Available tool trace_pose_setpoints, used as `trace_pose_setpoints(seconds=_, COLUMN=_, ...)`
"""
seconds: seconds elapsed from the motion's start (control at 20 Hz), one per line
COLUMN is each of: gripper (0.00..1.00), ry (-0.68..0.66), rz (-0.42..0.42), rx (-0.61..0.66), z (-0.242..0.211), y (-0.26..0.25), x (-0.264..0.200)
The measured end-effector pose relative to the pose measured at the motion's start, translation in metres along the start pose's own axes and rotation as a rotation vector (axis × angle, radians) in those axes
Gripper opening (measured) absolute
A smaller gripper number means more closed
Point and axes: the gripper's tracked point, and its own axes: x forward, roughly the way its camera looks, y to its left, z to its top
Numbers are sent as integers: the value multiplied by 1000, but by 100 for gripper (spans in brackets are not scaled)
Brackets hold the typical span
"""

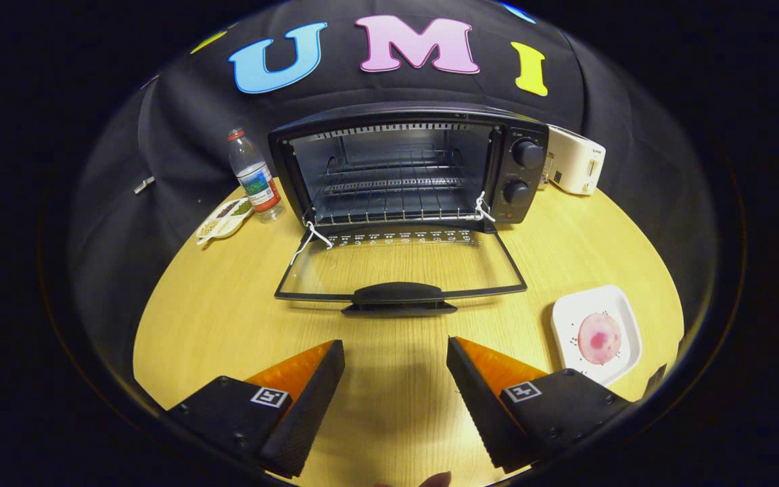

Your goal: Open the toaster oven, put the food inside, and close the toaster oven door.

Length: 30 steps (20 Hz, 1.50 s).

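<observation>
The toaster oven (406,169) stood at the back of the tabletop (389,406) with its glass door (399,267) already folded down flat and its wire rack (393,193) bare, so the opening step looked done. The food (599,338) lay on a white plate (626,318) just beside the right finger. The hand-held gripper (396,362) hovered with fingers apart, holding nothing; loading and closing remained.

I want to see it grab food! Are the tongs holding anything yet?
No, nothing. The tongs are open over bare wooden table, short of the black toaster oven's open glass door.
</observation>
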Motion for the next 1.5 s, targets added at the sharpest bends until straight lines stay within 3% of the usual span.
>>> trace_pose_setpoints(seconds=0.2, gripper=99, ry=-36, rz=51, rx=12, z=23, y=-34, x=-49)
trace_pose_setpoints(seconds=0.55, gripper=99, ry=120, rz=18, rx=47, z=30, y=-173, x=-80)
trace_pose_setpoints(seconds=0.8, gripper=99, ry=282, rz=-16, rx=46, z=29, y=-262, x=-65)
trace_pose_setpoints(seconds=1.3, gripper=98, ry=577, rz=6, rx=103, z=-4, y=-329, x=-5)
trace_pose_setpoints(seconds=1.45, gripper=81, ry=604, rz=11, rx=104, z=-11, y=-337, x=6)
trace_pose_setpoints(seconds=1.5, gripper=69, ry=613, rz=9, rx=103, z=-13, y=-340, x=9)
